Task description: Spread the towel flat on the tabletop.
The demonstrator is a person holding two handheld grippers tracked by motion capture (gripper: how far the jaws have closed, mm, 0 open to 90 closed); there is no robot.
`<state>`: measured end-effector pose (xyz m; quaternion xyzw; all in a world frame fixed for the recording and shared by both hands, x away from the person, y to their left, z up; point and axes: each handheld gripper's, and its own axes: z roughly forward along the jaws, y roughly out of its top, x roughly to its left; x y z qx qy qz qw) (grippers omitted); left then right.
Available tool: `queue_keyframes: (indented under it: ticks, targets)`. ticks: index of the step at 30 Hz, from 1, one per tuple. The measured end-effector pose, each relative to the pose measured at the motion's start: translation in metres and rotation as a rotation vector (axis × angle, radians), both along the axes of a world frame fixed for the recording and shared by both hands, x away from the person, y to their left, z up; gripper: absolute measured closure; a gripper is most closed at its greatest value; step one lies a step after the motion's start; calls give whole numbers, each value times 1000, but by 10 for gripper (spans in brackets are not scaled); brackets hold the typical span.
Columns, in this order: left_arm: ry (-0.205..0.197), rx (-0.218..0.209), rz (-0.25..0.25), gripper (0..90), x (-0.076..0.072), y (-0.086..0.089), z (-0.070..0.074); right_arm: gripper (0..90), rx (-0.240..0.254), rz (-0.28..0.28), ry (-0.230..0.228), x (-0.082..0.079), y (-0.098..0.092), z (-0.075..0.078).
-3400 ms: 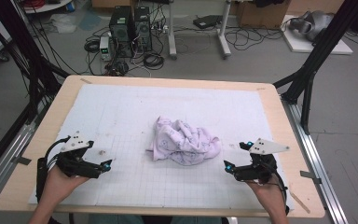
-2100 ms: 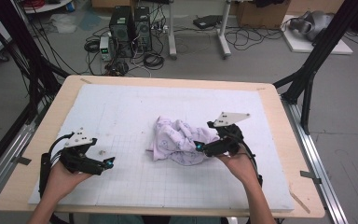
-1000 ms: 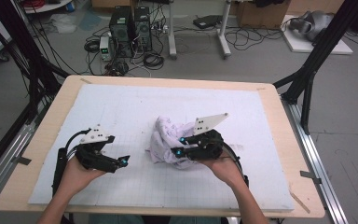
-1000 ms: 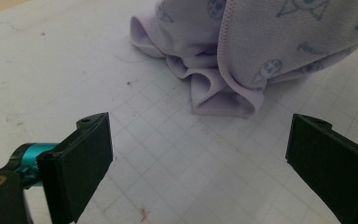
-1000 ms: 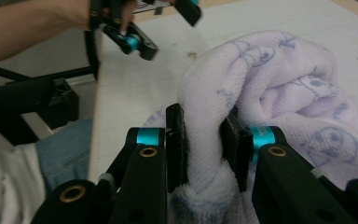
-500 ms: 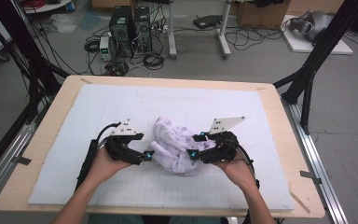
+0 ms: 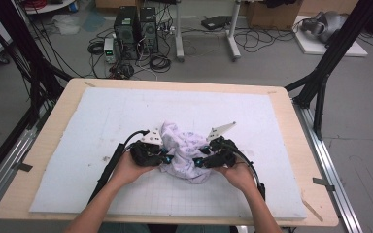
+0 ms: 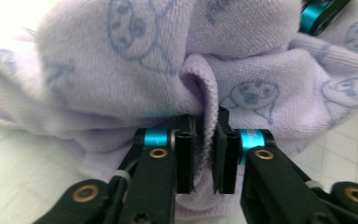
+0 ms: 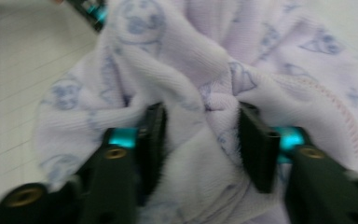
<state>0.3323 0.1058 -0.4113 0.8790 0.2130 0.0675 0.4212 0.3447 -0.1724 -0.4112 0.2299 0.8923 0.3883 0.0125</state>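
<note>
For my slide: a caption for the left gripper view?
Left gripper, jaws just closing, pinches a fold of the lilac printed cloth.

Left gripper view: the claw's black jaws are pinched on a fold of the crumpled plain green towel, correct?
Not quite. In the left gripper view the left claw is pinched on a fold, but the crumpled terry towel is pale lilac with blue cartoon prints, not plain green.

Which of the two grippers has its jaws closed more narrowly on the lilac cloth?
The left gripper: its jaws have just closed onto one thin fold of the cloth. The right gripper stands wider, around a thick bunch.
</note>
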Motion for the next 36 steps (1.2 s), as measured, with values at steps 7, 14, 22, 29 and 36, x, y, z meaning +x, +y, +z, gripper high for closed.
queue_keyframes:
  ticks: [7,14,22,29,36]
  targets:
    - [-56,7,8,827,-37,28,16,715,92,69,-10,-21,-2,5]
    - [-97,-9,31,827,-71,56,34,716,120,142,-35,-47,8,21]
    - [-40,-22,-19,756,-96,72,33,687,117,206,8,-72,16,15]
    - [-48,-62,9,478,-84,80,45,493,202,131,-18,-65,-19,41]
    - [-71,-74,58,448,-56,77,52,449,178,27,-74,-42,-29,48]
